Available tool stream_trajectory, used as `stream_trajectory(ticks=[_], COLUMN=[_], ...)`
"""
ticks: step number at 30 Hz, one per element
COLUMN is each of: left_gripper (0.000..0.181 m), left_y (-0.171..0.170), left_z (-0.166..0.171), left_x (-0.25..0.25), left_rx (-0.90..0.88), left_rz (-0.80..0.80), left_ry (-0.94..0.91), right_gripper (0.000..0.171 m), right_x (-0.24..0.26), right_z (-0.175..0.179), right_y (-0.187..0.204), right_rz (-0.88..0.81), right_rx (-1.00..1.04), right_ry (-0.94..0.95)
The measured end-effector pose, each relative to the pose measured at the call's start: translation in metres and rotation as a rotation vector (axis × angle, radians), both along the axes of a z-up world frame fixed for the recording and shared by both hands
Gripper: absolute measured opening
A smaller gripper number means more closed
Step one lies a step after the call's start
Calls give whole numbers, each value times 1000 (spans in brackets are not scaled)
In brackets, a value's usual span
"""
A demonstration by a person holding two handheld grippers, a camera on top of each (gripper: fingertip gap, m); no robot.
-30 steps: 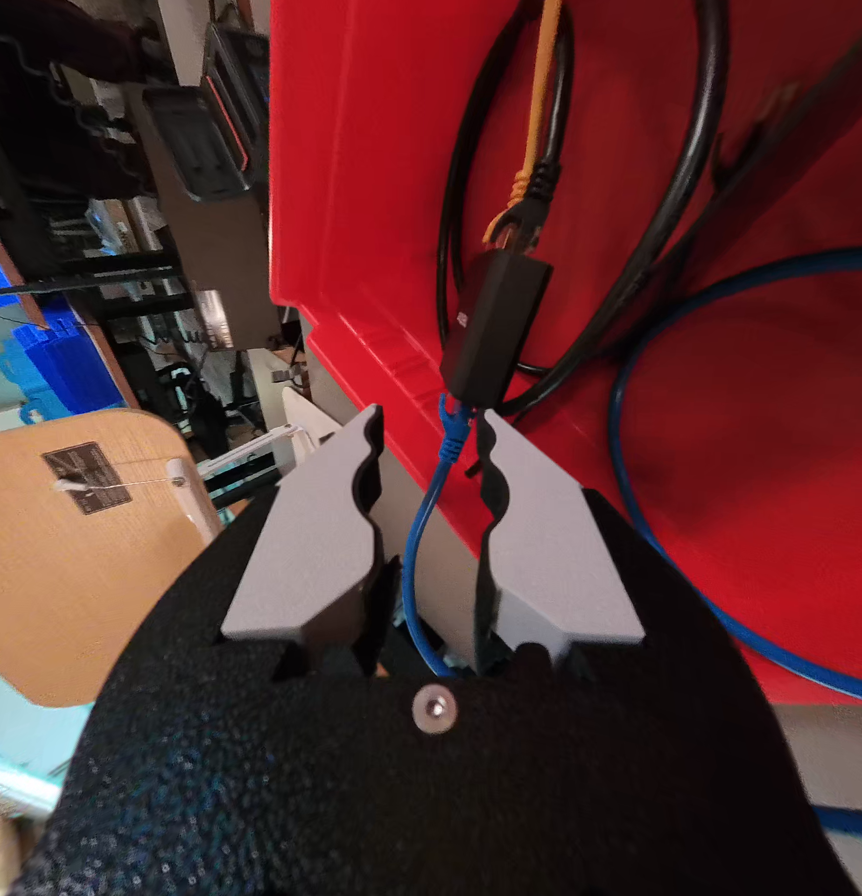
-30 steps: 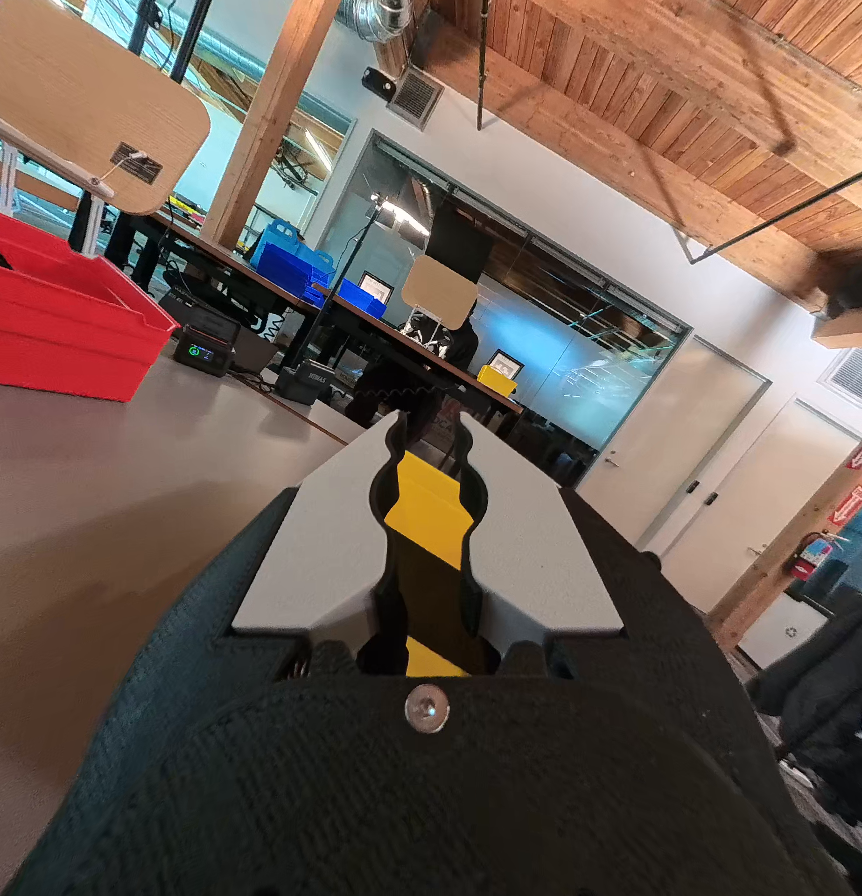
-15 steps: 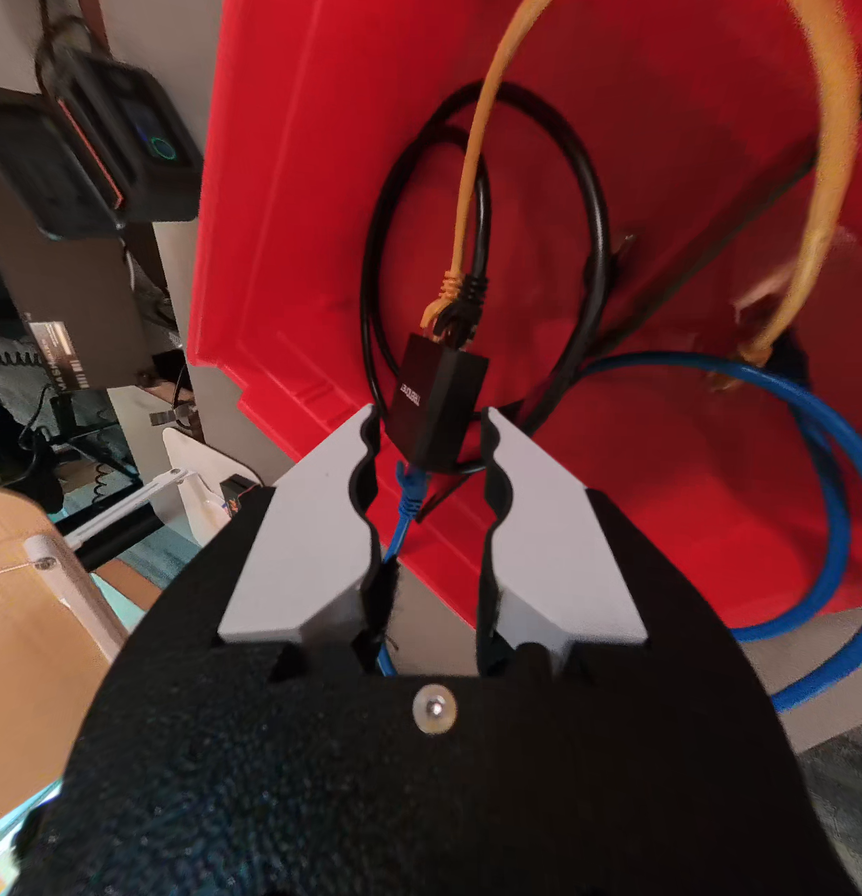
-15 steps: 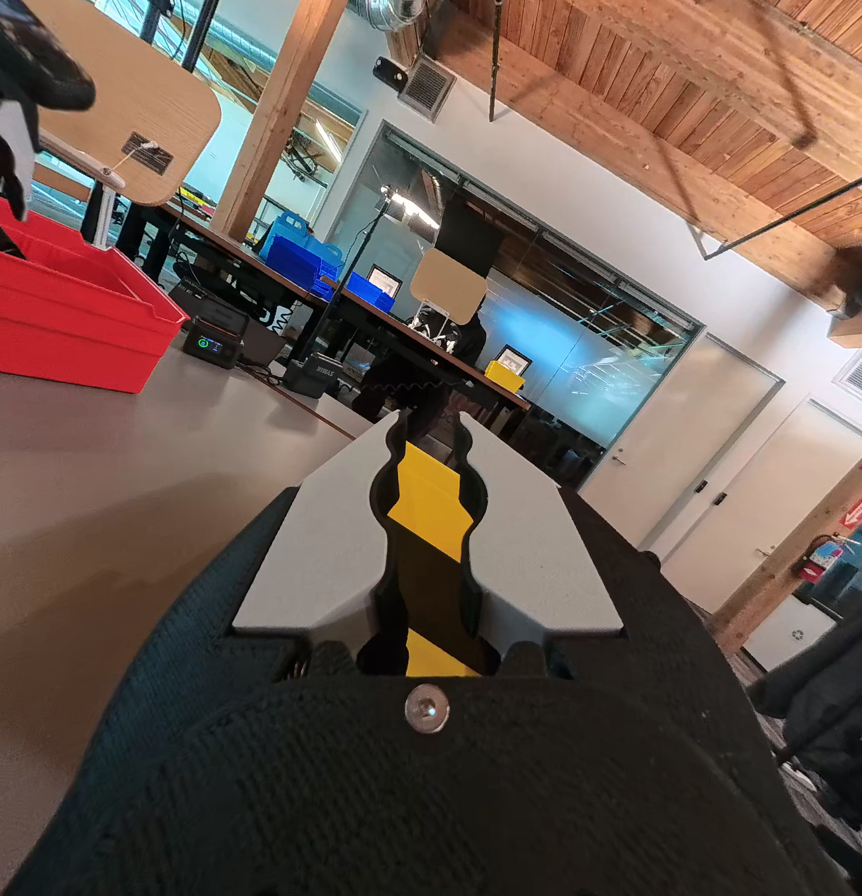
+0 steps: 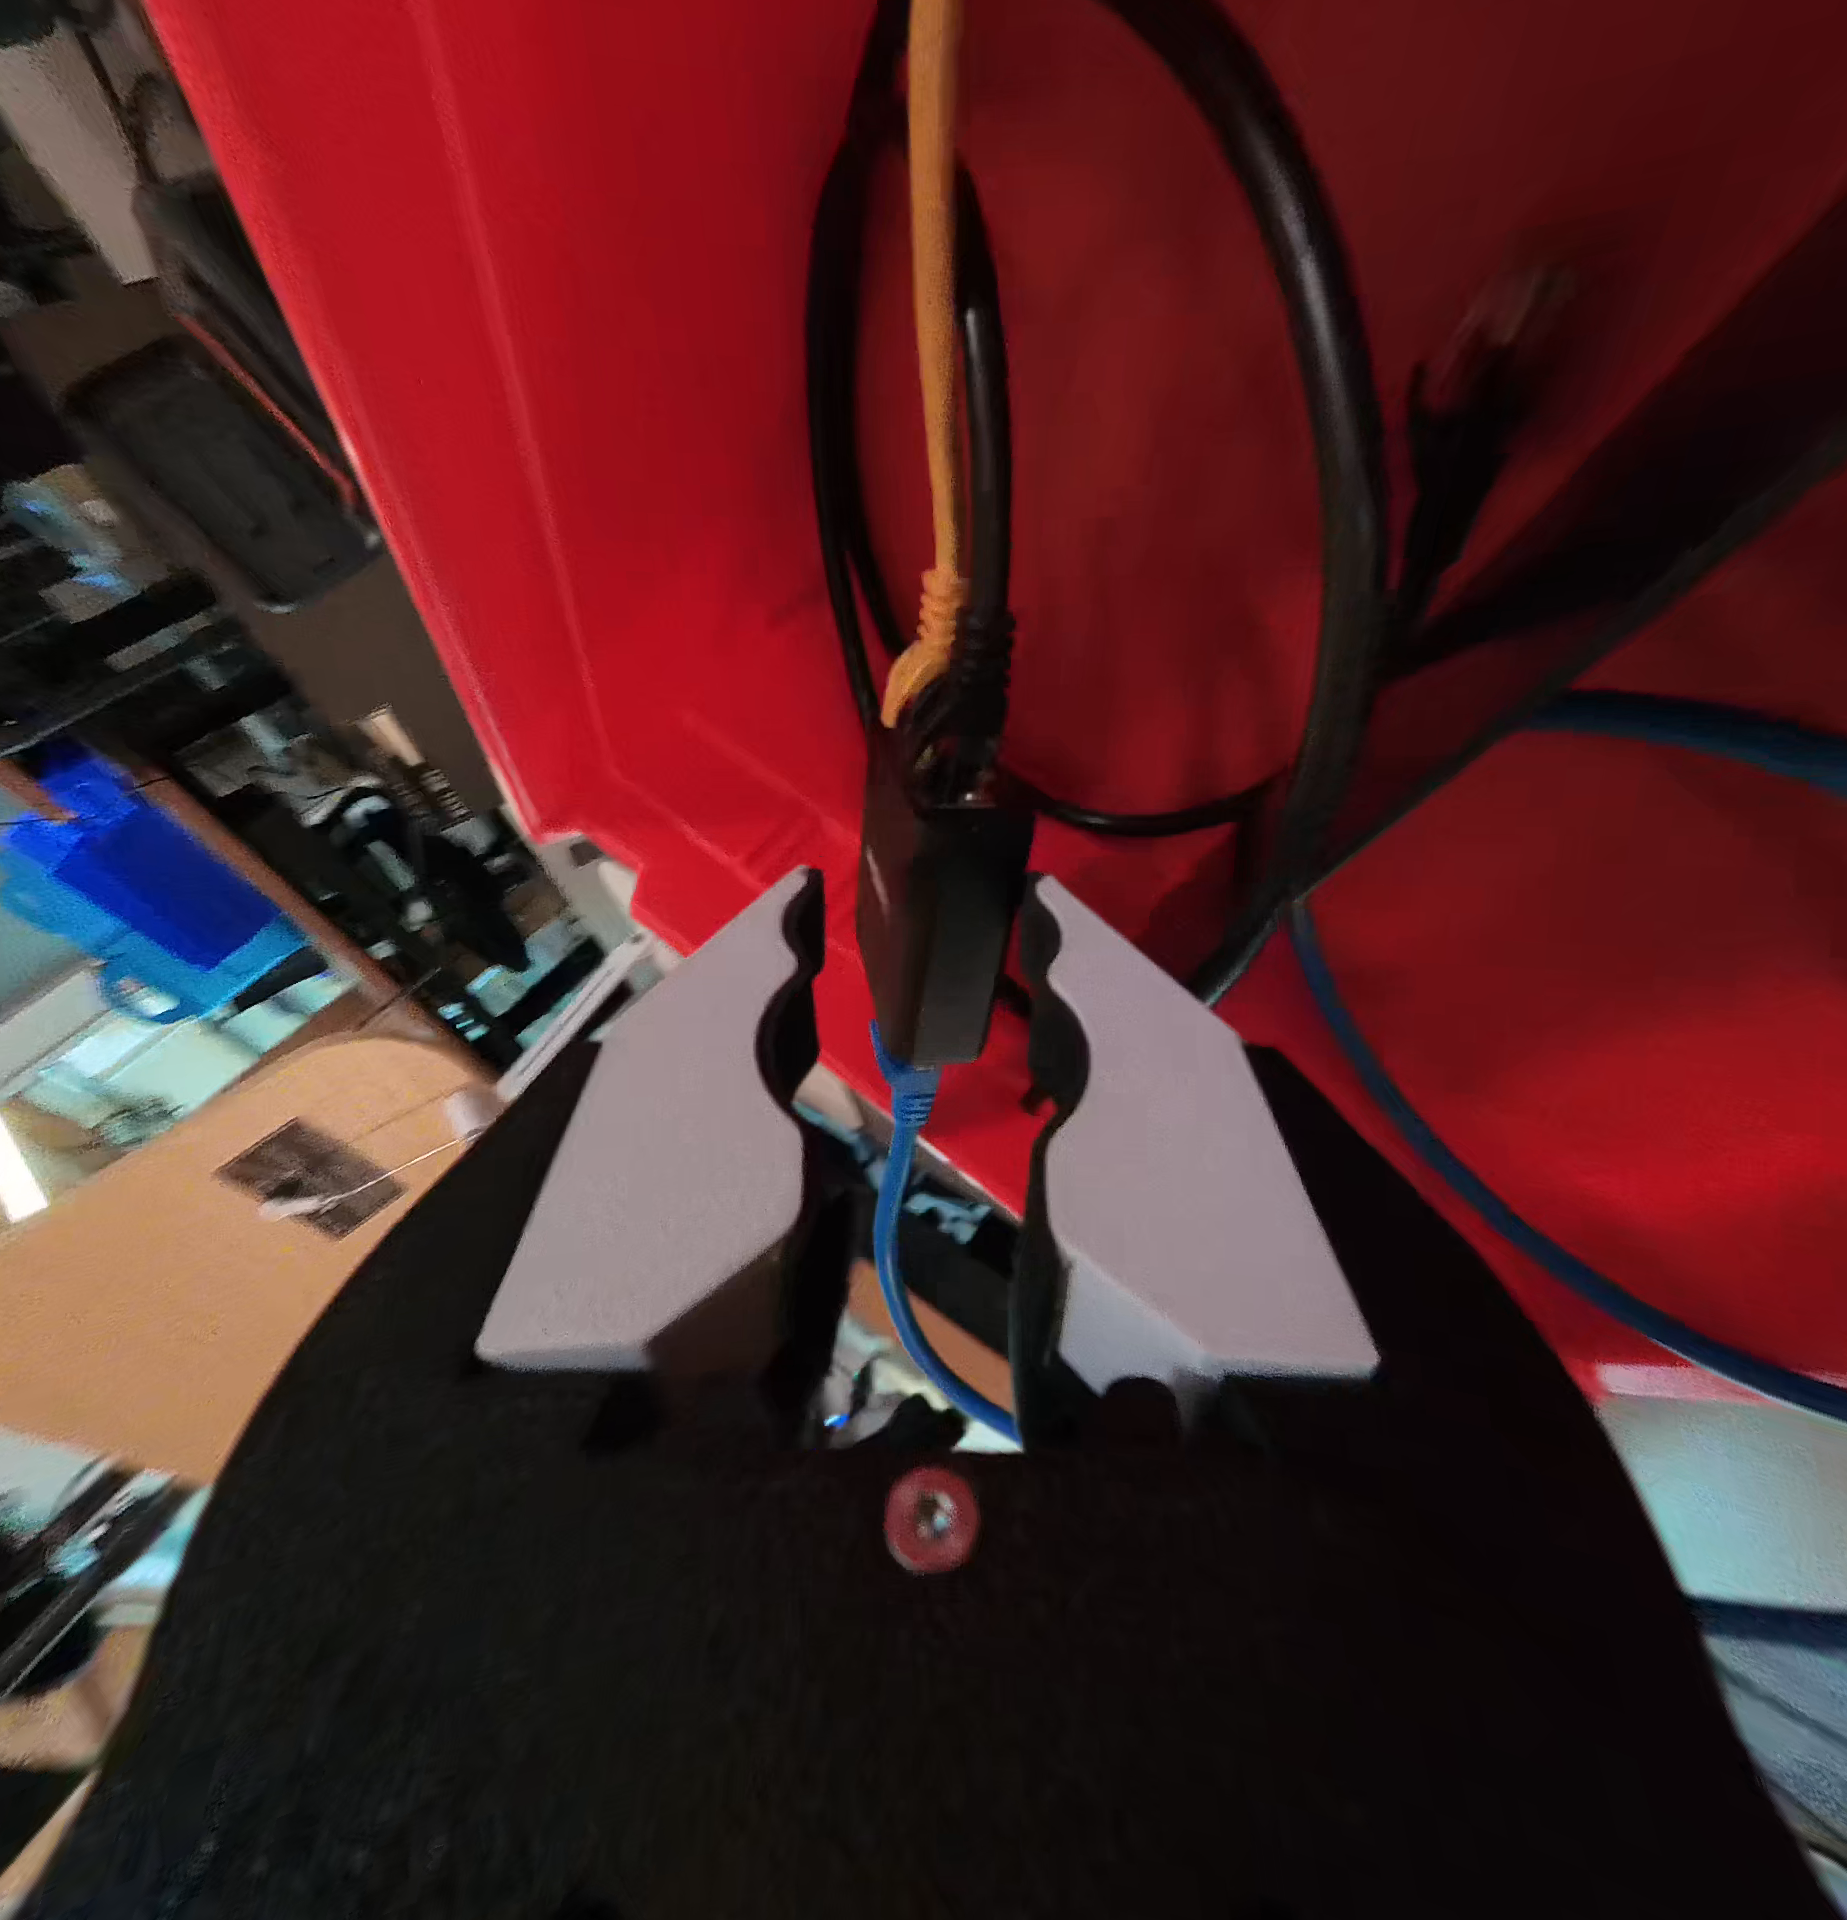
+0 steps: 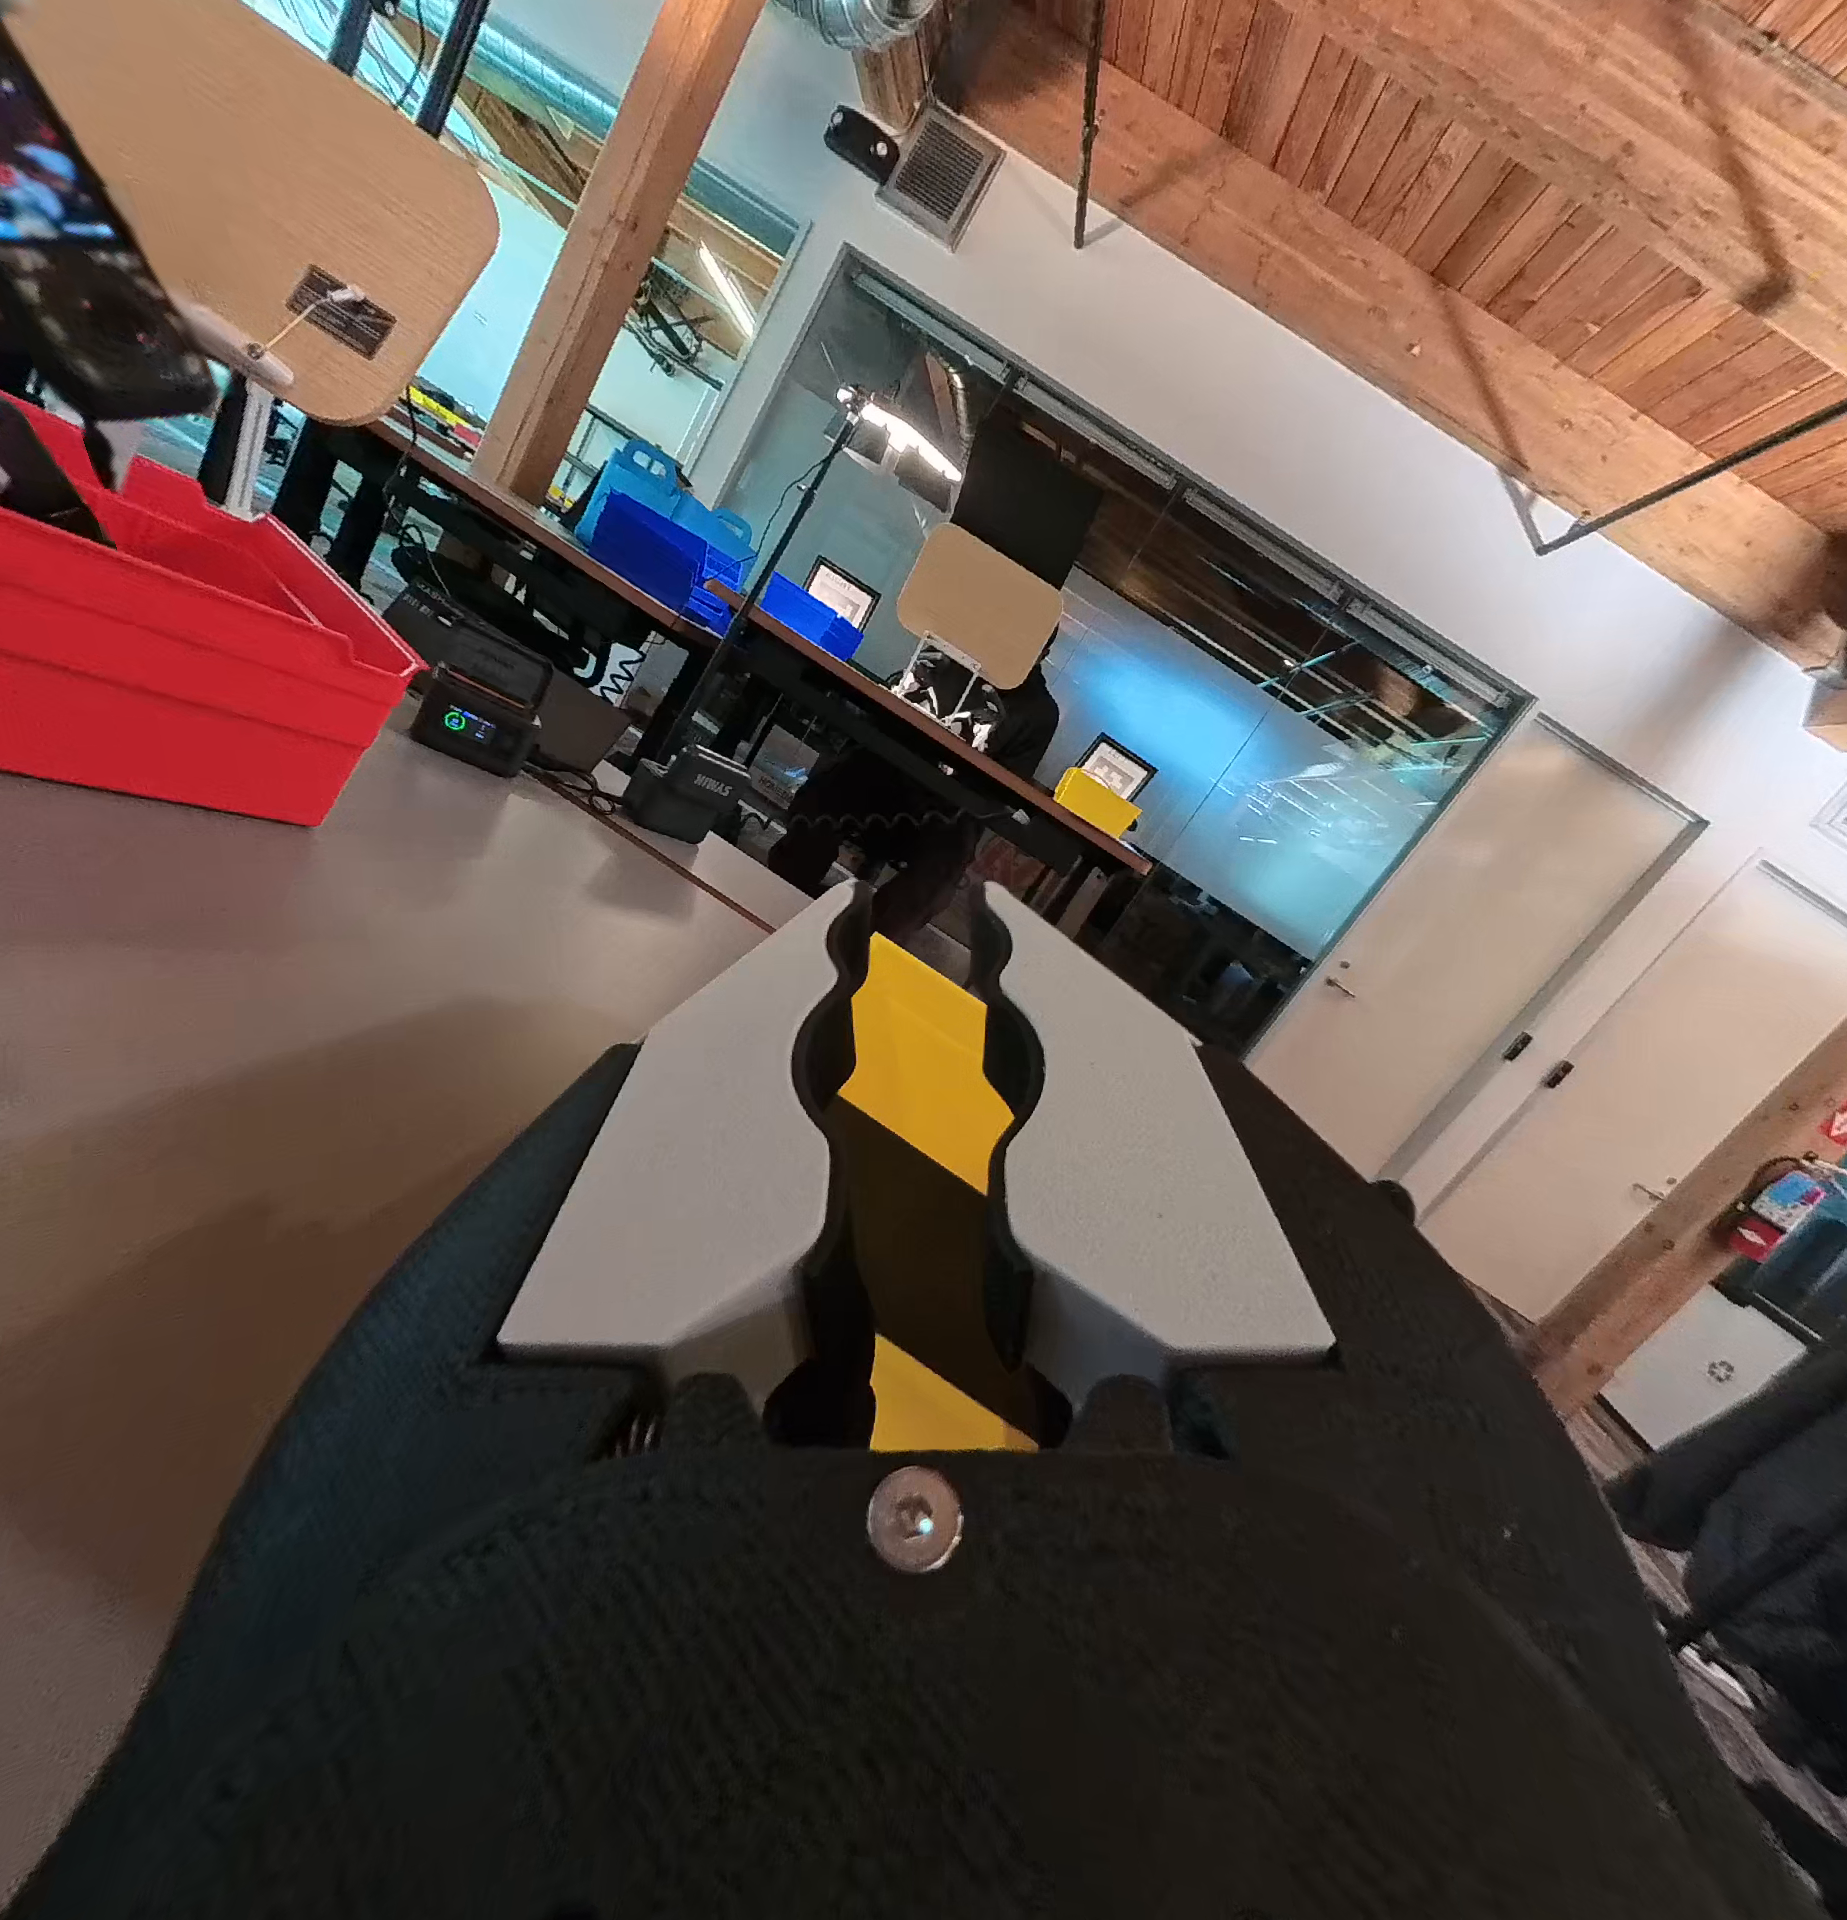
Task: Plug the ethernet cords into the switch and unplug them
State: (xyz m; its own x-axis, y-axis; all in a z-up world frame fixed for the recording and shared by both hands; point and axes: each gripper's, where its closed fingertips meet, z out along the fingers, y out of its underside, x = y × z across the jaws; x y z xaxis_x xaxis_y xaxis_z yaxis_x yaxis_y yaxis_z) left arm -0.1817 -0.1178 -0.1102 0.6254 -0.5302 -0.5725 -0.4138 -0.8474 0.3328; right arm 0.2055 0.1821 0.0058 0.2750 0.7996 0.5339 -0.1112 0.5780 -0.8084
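Left gripper (image 5: 924,914) is sitting released, jaws apart, either side of the small black switch (image 5: 934,925) without touching it. Blue cord (image 5: 903,1195) is running from its near end back between the jaws; orange cord (image 5: 938,416) and black cord (image 5: 986,665) are entering its far end, over the red bin (image 5: 607,416). Right gripper (image 6: 919,925) is resting on the grey table (image 6: 275,987), jaws parted and grasping nothing, yellow-black tape (image 6: 924,1091) beneath, bin far left.

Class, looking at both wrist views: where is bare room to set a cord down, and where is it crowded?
Free: the grey table between the red bin and the right gripper. Crowded: the bin floor, taken up by the black switch between the left gripper fingers, plus orange cord, black cord and blue cord loops.
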Motion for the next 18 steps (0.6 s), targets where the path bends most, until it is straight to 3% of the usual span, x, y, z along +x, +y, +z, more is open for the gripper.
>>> stream_trajectory(ticks=[4,8,15,18], left_gripper=[24,23,24,22], left_y=[6,9,7,12], left_z=[6,6,-4,4], left_x=[-11,-17,-27,-29], left_rx=[78,176,109,133], left_rz=[-117,-102,-4,-50], left_ry=[166,176,124,195], right_gripper=[17,17,17,17], right_x=[-1,-4,-2,-1], right_z=[0,-2,-3,-3], right_y=[0,-1,-2,-1], right_rz=[1,4,1,0], right_rx=[-9,-8,0,2], right_ry=[4,-6,-9,-8])
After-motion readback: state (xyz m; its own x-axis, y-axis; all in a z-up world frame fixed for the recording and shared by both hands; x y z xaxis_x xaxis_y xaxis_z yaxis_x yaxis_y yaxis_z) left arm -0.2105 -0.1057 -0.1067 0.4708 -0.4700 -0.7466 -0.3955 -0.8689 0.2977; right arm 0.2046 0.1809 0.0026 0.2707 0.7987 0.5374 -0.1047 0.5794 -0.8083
